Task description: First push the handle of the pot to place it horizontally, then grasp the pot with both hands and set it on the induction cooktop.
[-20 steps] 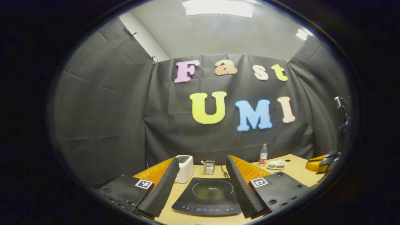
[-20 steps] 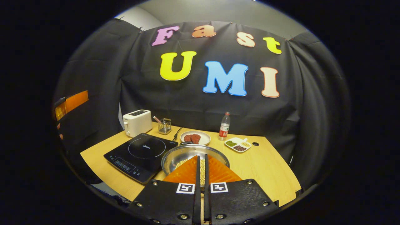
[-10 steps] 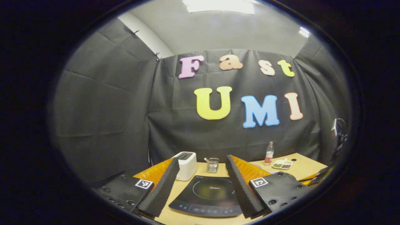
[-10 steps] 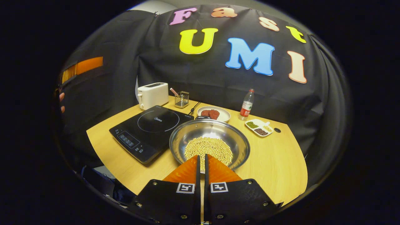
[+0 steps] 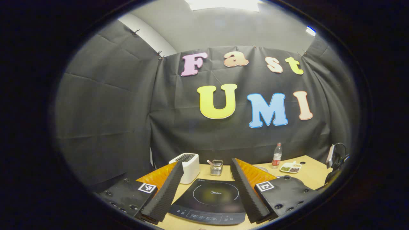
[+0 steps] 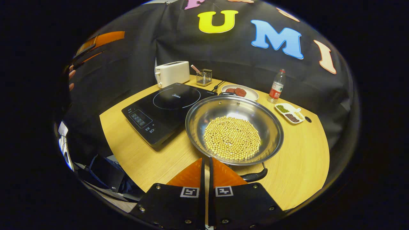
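Steel pot [image 6: 234, 127] below closed right gripper [image 6: 206, 166], left gripper [image 5: 204, 188] spread above cooktop [image 5: 209, 199]

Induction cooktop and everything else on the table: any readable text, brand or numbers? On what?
"Midea": faint print inside the ring on the induction cooktop, left gripper view.
Control panel on the cooktop: symbols too small to read.
Bottle label: too small and blurred to read.
Square markers on the right gripper: black-and-white patterns, no words.
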`<state>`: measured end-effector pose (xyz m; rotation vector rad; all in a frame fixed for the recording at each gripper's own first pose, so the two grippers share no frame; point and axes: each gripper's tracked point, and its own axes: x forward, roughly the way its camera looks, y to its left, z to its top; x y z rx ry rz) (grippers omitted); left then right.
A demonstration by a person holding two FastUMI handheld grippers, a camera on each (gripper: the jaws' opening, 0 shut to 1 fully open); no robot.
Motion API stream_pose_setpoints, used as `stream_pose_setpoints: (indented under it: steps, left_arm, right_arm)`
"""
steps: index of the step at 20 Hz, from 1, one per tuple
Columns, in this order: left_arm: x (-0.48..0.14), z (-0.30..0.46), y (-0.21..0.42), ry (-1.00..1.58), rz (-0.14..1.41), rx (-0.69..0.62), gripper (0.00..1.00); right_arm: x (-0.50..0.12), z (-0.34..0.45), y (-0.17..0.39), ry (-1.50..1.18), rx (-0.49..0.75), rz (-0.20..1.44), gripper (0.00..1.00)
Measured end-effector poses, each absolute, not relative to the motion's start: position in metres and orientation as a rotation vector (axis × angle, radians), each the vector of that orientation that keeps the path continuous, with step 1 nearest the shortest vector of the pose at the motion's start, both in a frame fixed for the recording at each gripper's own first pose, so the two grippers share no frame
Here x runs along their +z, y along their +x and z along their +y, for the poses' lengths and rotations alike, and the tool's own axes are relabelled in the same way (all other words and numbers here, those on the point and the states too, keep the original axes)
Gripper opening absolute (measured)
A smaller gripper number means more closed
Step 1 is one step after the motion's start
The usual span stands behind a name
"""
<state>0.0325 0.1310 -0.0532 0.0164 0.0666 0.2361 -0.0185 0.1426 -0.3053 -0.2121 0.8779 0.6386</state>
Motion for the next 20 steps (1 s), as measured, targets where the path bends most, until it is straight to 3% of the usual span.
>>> stream_pose_setpoints:
  steps: [9, 14, 20]
  left_arm:
    - [-0.05, 0.114, 0.053, 0.028, 0.06, 0.235, 1.0]
    - [-0.049, 0.1, 0.065, 0.037, 0.059, 0.216, 0.94]
    - [-0.05, 0.083, 0.078, 0.031, 0.062, 0.184, 0.98]
  right_arm:
    - [-0.341, 0.129, -0.019, -0.208, 0.644, 1.003, 0.04]
    - [-0.342, 0.117, -0.011, -0.153, 0.604, 1.024, 0.01]
    - [-0.344, 0.096, 0.0, -0.154, 0.553, 1.028, 0.01]
